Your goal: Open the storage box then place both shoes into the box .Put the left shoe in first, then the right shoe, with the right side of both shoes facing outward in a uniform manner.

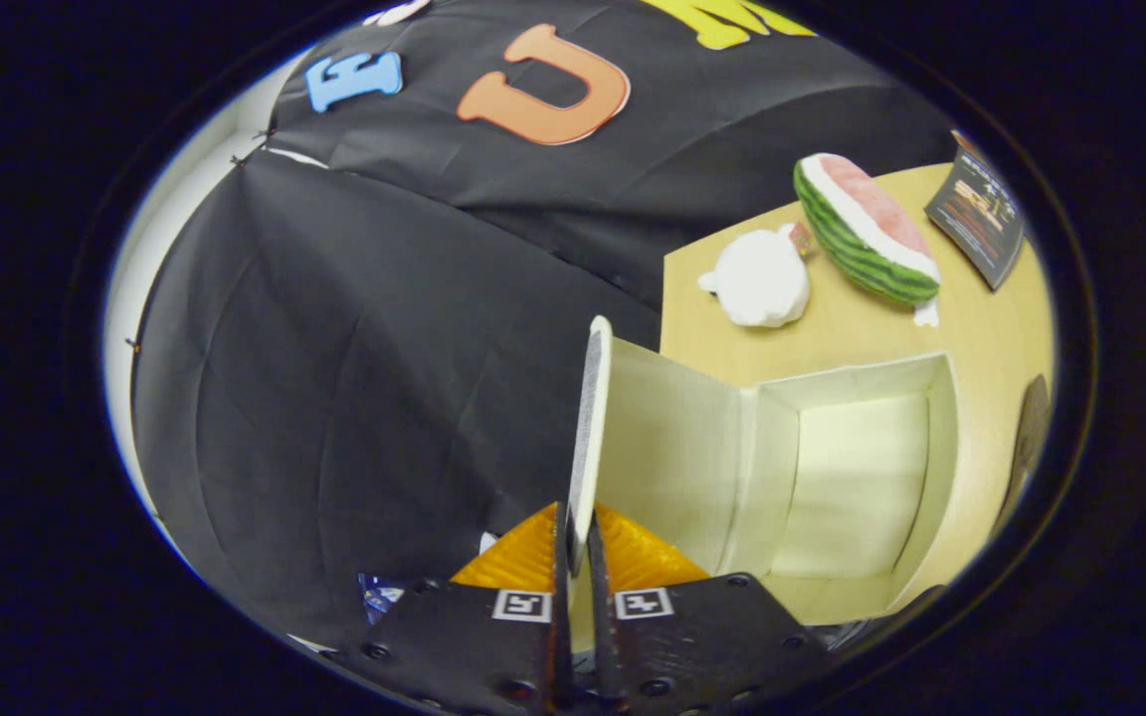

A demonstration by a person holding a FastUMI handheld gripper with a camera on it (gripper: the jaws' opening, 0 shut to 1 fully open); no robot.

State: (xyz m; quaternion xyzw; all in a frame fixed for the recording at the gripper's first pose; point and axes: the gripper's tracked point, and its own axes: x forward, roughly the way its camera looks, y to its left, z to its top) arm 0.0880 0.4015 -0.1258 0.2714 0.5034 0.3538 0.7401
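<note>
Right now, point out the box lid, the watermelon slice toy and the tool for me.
box lid point(590, 428): gripper view, on its thin front edge, pinched between the tool's fingers.
watermelon slice toy point(857, 249): gripper view, on its striped green rind.
tool point(578, 542): gripper view, midway between the fingertips, shut on the lid.

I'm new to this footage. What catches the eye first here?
The gripper is shut on the lid of the open box, holding it upright. Beyond the box, a watermelon slice and a white plush lie on the table.
</note>
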